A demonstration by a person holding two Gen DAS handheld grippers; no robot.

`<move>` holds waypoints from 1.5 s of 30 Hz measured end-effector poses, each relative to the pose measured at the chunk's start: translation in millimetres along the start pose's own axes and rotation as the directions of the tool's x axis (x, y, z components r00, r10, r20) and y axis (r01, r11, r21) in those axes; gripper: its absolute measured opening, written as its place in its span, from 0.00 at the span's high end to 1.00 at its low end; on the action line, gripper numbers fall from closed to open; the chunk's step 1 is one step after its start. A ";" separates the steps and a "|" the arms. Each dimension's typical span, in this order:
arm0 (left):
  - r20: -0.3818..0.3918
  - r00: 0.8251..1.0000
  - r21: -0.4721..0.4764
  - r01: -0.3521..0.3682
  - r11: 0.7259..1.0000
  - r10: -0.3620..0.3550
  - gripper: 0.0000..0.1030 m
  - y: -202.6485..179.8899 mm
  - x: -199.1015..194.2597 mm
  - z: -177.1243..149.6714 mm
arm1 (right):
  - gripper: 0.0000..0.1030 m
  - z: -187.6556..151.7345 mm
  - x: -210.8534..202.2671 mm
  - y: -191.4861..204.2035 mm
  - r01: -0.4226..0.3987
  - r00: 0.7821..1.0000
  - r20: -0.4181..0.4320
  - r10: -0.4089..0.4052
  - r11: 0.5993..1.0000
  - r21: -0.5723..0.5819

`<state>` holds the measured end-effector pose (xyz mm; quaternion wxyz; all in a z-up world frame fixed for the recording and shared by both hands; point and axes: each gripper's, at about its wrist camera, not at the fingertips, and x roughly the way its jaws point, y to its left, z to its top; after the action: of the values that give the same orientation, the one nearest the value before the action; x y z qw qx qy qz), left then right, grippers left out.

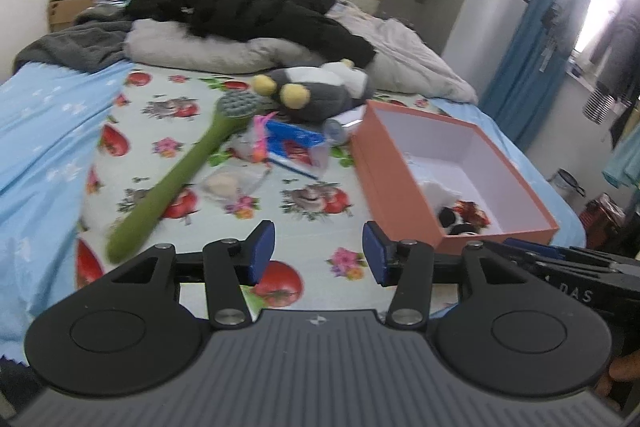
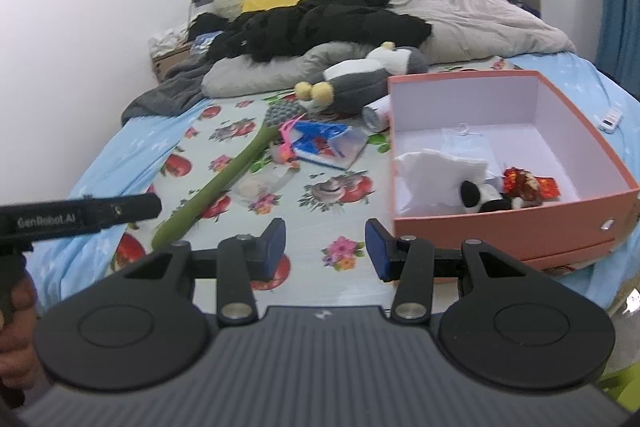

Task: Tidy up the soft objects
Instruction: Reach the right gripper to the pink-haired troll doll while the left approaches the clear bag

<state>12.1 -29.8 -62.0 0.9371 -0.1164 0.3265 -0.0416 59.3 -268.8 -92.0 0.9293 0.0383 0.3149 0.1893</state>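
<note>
An orange box [image 1: 362, 151] [image 2: 500, 227] with a white inside sits on the bed's right part; it holds a white cloth [image 2: 436, 167], a small black-and-white plush [image 2: 486, 199] and a red shiny item [image 2: 520, 183]. A grey-and-white plush with yellow feet [image 1: 320, 87] [image 2: 360, 79] lies beyond it. A long green plush stalk [image 1: 172, 183] [image 2: 224, 183] lies diagonally at left. My left gripper [image 1: 319, 253] is open over the sheet with nothing between its blue pads. My right gripper [image 2: 325, 247] is also open and empty, just left of the box.
Near the stalk's head lie a pink item [image 2: 286, 143], a blue booklet [image 2: 328, 145], a clear bag [image 1: 232, 183] and a white tube [image 2: 376, 115]. Black clothing [image 1: 248, 11], a grey pillow [image 1: 200, 51] and a quilt [image 2: 480, 23] crowd the head end. A blue curtain [image 1: 532, 39] hangs right.
</note>
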 end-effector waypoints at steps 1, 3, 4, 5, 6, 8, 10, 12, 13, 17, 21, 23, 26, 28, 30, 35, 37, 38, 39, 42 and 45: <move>0.001 1.000 -0.007 -0.011 1.000 0.011 0.46 4.2 -1.7 -1.1 | 0.54 -1.1 1.9 2.9 -0.005 1.000 -0.002 0.005 1.000 -0.011; 0.009 0.999 -0.029 -0.032 0.999 0.032 0.44 14.7 -5.1 -2.7 | 0.54 -1.7 8.6 9.1 -0.013 1.000 -0.027 0.012 0.999 -0.033; 0.014 0.999 -0.045 -0.040 0.998 0.040 0.44 21.1 -7.2 -4.2 | 0.54 -2.0 11.5 11.7 -0.022 0.999 -0.038 0.021 0.999 -0.037; 0.018 0.999 -0.060 -0.046 0.997 0.047 0.43 26.3 -9.0 -5.5 | 0.54 -2.1 14.5 14.9 -0.034 0.998 -0.048 0.032 0.998 -0.044; 0.023 0.998 -0.073 -0.051 0.996 0.053 0.43 30.3 -10.5 -7.1 | 0.54 -2.3 16.3 17.8 -0.045 0.998 -0.054 0.042 0.998 -0.051; 0.036 0.997 -0.098 -0.068 0.993 0.072 0.43 39.1 -14.6 -11.2 | 0.54 -2.6 20.4 23.2 -0.069 0.996 -0.064 0.064 0.995 -0.072; 0.044 0.995 -0.118 -0.086 0.989 0.092 0.43 45.5 -16.4 -15.2 | 0.54 -2.7 24.2 25.4 -0.093 0.994 -0.068 0.087 0.992 -0.082; 0.043 0.992 -0.142 -0.110 0.984 0.117 0.42 51.3 -15.3 -17.8 | 0.54 -3.0 30.0 24.2 -0.102 0.993 -0.070 0.096 0.991 -0.086; 0.041 0.991 -0.145 -0.120 0.982 0.128 0.42 53.4 -13.7 -18.2 | 0.54 -2.0 35.9 23.3 -0.097 0.992 -0.084 0.090 0.992 -0.081; 0.047 0.987 -0.146 -0.147 0.978 0.155 0.42 61.1 -2.4 -21.6 | 0.54 6.0 58.0 18.2 -0.091 0.991 -0.102 0.083 0.993 -0.071; 0.019 0.988 -0.181 -0.146 0.973 0.152 0.41 74.4 22.0 -23.2 | 0.54 15.9 88.4 12.0 -0.086 0.990 -0.118 0.081 0.995 -0.044; -0.001 0.988 -0.170 -0.155 0.973 0.157 0.39 78.3 39.1 -21.2 | 0.54 22.1 107.5 10.7 -0.093 0.988 -0.123 0.090 0.995 -0.024; -0.014 0.989 -0.142 -0.147 0.979 0.146 0.35 82.6 66.5 -16.1 | 0.54 31.6 135.2 11.3 -0.097 0.987 -0.127 0.095 0.995 -0.012; -0.021 0.989 -0.113 -0.145 0.983 0.144 0.35 84.8 86.2 -10.7 | 0.54 39.5 155.1 13.8 -0.096 0.987 -0.130 0.094 0.995 -0.013; -0.033 0.990 -0.088 -0.141 0.986 0.139 0.35 86.9 105.9 -4.6 | 0.54 48.5 174.3 15.8 -0.106 0.984 -0.141 0.105 0.994 -0.002; -0.056 0.991 -0.041 -0.124 0.991 0.122 0.34 96.7 151.2 10.7 | 0.54 65.9 219.0 23.0 -0.123 0.980 -0.158 0.122 0.992 0.006; -0.065 0.990 -0.015 -0.126 0.992 0.125 0.32 101.1 170.3 16.7 | 0.54 70.8 235.5 24.1 -0.123 0.977 -0.174 0.124 0.992 0.016; -0.068 0.990 -0.002 -0.127 0.992 0.127 0.31 103.6 180.2 19.6 | 0.54 73.1 245.0 24.9 -0.127 0.975 -0.182 0.130 0.992 0.023; -0.073 0.989 0.009 -0.129 0.992 0.129 0.31 105.9 190.0 22.4 | 0.55 75.0 252.8 26.4 -0.128 0.974 -0.187 0.130 0.991 0.025; -0.094 0.987 0.037 -0.128 0.991 0.131 0.31 112.9 215.6 27.4 | 0.55 80.1 276.0 28.4 -0.130 0.971 -0.197 0.134 0.991 0.035; -0.117 0.986 0.035 -0.117 0.993 0.120 0.31 121.7 238.2 30.5 | 0.55 83.3 297.4 28.6 -0.126 0.970 -0.205 0.133 0.991 0.049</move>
<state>217.9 57.3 -212.2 0.9184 -0.0810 0.3873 0.0026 316.9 -126.5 -189.8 0.8760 0.0551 0.4106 0.2470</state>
